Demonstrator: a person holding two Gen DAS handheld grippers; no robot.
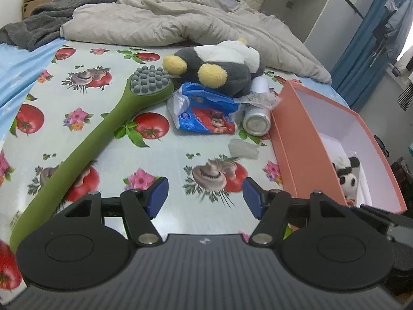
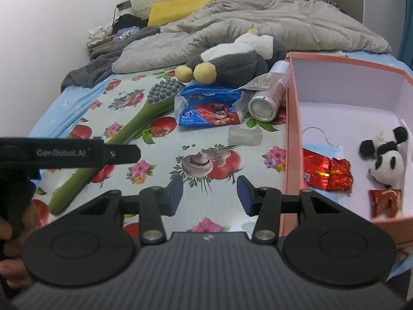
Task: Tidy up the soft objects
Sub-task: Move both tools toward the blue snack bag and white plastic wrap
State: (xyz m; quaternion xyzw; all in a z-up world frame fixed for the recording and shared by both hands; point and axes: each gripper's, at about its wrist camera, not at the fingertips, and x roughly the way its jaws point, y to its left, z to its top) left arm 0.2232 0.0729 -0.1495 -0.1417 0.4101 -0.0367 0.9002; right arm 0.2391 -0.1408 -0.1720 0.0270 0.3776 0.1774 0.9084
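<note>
A grey and white plush penguin [image 1: 222,64] with yellow feet lies on the patterned sheet near the duvet; it also shows in the right wrist view [image 2: 232,59]. A blue tissue pack [image 1: 206,111] [image 2: 209,111] lies in front of it. A pink open box [image 1: 296,139] [image 2: 293,118] stands at the right and holds a small plush panda [image 2: 387,155] [image 1: 347,175], red wrappers [image 2: 327,173] and a face mask. My left gripper [image 1: 205,196] is open and empty above the sheet. My right gripper [image 2: 210,196] is open and empty beside the box.
A green massage hammer [image 1: 103,129] [image 2: 124,139] lies diagonally at the left. A white can [image 1: 256,121] [image 2: 265,103] lies beside the box. A small clear lump [image 1: 244,149] [image 2: 245,135] sits on the sheet. A rumpled beige duvet [image 1: 167,18] covers the far bed.
</note>
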